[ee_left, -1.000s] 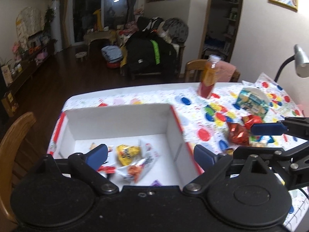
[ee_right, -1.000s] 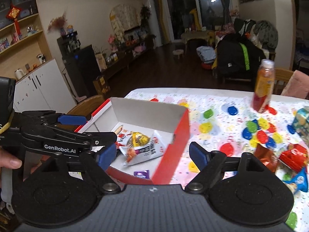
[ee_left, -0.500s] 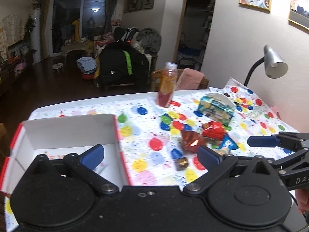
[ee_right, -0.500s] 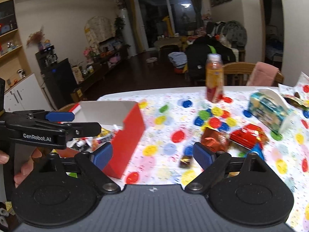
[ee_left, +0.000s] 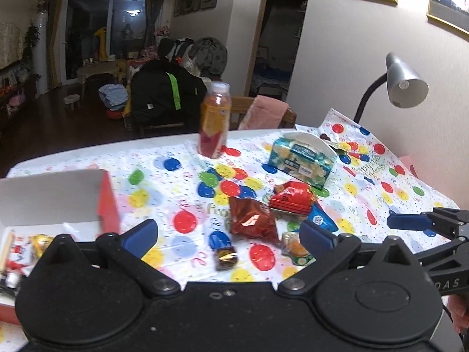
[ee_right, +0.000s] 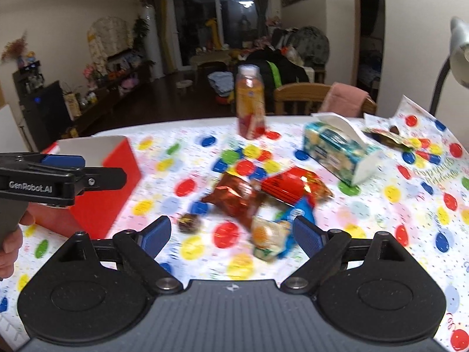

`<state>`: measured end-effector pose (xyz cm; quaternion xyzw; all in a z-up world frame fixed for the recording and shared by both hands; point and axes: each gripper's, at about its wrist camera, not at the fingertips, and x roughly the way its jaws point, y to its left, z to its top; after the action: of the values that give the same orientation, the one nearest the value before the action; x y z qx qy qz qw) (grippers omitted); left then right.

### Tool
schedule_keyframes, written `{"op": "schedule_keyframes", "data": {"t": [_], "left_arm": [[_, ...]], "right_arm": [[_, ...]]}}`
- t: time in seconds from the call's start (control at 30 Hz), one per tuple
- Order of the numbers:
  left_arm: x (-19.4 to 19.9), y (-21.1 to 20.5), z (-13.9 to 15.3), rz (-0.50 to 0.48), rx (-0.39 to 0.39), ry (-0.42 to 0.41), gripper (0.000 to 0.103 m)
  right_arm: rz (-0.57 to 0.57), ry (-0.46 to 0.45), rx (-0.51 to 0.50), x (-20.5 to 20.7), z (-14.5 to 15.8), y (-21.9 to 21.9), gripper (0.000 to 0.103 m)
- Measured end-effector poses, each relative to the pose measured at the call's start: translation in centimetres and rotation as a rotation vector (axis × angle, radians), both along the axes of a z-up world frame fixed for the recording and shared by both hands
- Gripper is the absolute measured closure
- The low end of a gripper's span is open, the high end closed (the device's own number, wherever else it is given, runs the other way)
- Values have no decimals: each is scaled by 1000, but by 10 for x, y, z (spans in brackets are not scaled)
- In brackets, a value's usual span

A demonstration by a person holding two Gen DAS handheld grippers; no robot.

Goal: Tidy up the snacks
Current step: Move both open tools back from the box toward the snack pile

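While both grippers hang over the balloon-print tablecloth [ee_left: 187,176], neither holds anything: left gripper [ee_left: 228,234] has jaws spread wide, right gripper [ee_right: 231,236] likewise spread, nothing btwn the blue pads.

Snack pile sits mid-table. From the left wrist view: dark red foil bag [ee_left: 252,217] at approx 12 o'clock just beyond the jaws, small brown sweet [ee_left: 225,258] right btwn the pads, orange-and-green packet [ee_left: 296,249] close to the right pad, brighter red bag [ee_left: 293,198] at 1 o'clock touching the foil bag, w/ a blue packet [ee_left: 321,220] tucked just beside it. Teal box w/ white flap [ee_left: 303,158] stands further out at 1 o'clock; orange-red drink bottle [ee_left: 214,123] upright at 12, near the far table edge.

Red-and-white box [ee_left: 58,193] is at 9–10 o'clock of the left gripper, open on top, a few wrapped snacks [ee_left: 26,249] lying inside; contents blurred.

From the right wrist view, same pile sits at 12, orange packet just inside the right pad; left gripper enters at 9 o'clock, w/ a hand [ee_right: 10,243] on its grip. Silver desk lamp [ee_left: 404,83] at 2 o'clock, by the wall.
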<state>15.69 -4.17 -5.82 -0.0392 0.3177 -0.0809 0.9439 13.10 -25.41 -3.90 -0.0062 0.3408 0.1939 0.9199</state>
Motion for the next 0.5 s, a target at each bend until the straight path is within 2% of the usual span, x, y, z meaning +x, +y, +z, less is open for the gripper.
{"op": "schedule_keyframes", "data": {"t": [0.2,0.4,0.5], "left_arm": [[23,-21,-28,16,32,45,1],[45,-31,-53,48,63,96,1],[54,-32,-63,65,72,118,1]], "right_arm": [[-27,24,-24,21,-18,-22,12],[15,80,-51,44,-46,-22,12],[52,79,-82,51,-57,-14,12]]}}
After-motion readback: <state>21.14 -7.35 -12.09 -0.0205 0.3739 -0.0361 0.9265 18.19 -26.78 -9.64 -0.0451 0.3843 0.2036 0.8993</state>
